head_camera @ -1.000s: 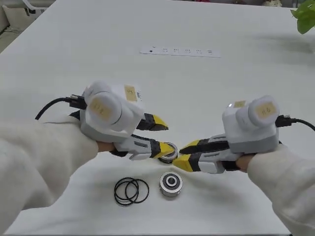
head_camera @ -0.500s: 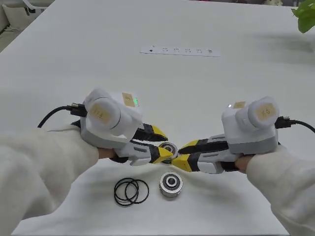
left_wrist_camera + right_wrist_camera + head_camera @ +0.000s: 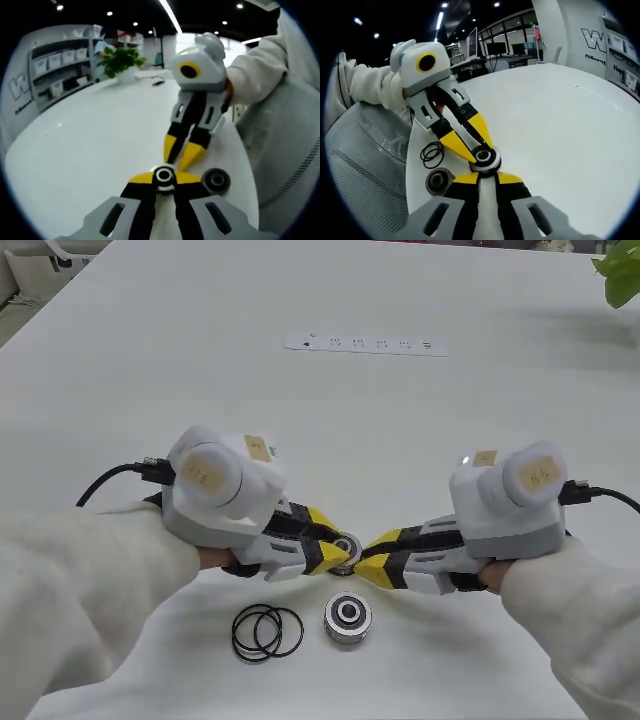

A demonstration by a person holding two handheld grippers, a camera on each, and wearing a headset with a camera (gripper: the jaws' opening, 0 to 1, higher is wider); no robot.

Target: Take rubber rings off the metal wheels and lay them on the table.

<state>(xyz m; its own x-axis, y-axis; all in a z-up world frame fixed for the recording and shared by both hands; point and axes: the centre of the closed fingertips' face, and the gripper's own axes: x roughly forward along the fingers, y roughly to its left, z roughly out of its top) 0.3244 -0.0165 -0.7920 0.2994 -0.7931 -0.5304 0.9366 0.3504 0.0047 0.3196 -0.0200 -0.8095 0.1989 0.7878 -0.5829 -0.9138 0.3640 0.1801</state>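
A metal wheel (image 3: pixel 348 546) with a black rubber ring on its rim is held just above the white table (image 3: pixel 420 430). My left gripper (image 3: pixel 333 550) is shut on it from the left; in the left gripper view the wheel (image 3: pixel 164 175) sits between its yellow tips (image 3: pixel 164 178). My right gripper (image 3: pixel 366 562) meets it from the right, tips (image 3: pixel 487 178) closed on the ring at the rim of the wheel (image 3: pixel 487 157). A second wheel (image 3: pixel 347 616) lies flat on the table, with several loose black rings (image 3: pixel 266 630) to its left.
A white power strip (image 3: pixel 365 344) lies farther back on the table. A leafy plant (image 3: pixel 622 275) stands at the far right corner. A black cable (image 3: pixel 108 480) trails from the left gripper. White sleeves cover both near corners.
The left gripper's jaws, open one second ago, have shut on the wheel. The right gripper has closed its tips and moved in against the wheel's rim.
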